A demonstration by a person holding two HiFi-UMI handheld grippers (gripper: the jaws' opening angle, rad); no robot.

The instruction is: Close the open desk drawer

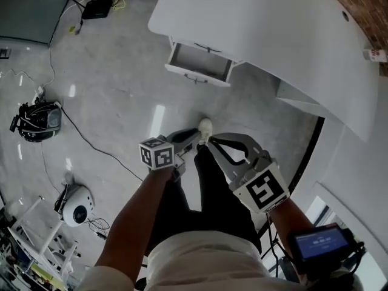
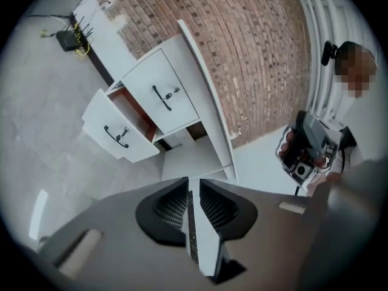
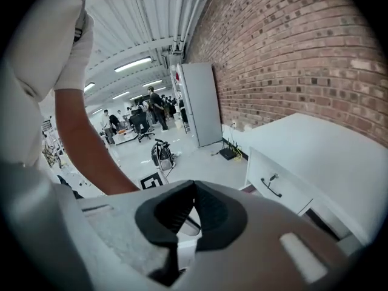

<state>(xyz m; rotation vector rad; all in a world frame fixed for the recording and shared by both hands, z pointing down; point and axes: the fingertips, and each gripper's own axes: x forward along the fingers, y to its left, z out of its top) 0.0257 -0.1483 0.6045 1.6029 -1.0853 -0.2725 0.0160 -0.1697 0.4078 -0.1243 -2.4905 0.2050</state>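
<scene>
The white desk (image 1: 260, 23) stands against a brick wall, its drawer (image 1: 200, 64) pulled out and showing nothing inside. In the left gripper view the open drawer (image 2: 115, 132) hangs out below a closed one (image 2: 162, 94), and each has a dark handle. The right gripper view catches the drawer front (image 3: 276, 187) from the side. My left gripper (image 1: 195, 134) and right gripper (image 1: 211, 142) are held close to my body above the floor, well short of the drawer. Both are shut with nothing in them, as their own views show for the left gripper (image 2: 193, 191) and the right gripper (image 3: 193, 190).
A black router (image 1: 97, 6) and cables lie on the grey floor at the far left. A dark helmet-like object (image 1: 37, 121) and a white round device (image 1: 76, 206) sit to my left. My shoe (image 1: 206, 126) points at the desk. A grey cabinet (image 3: 200, 102) stands along the wall.
</scene>
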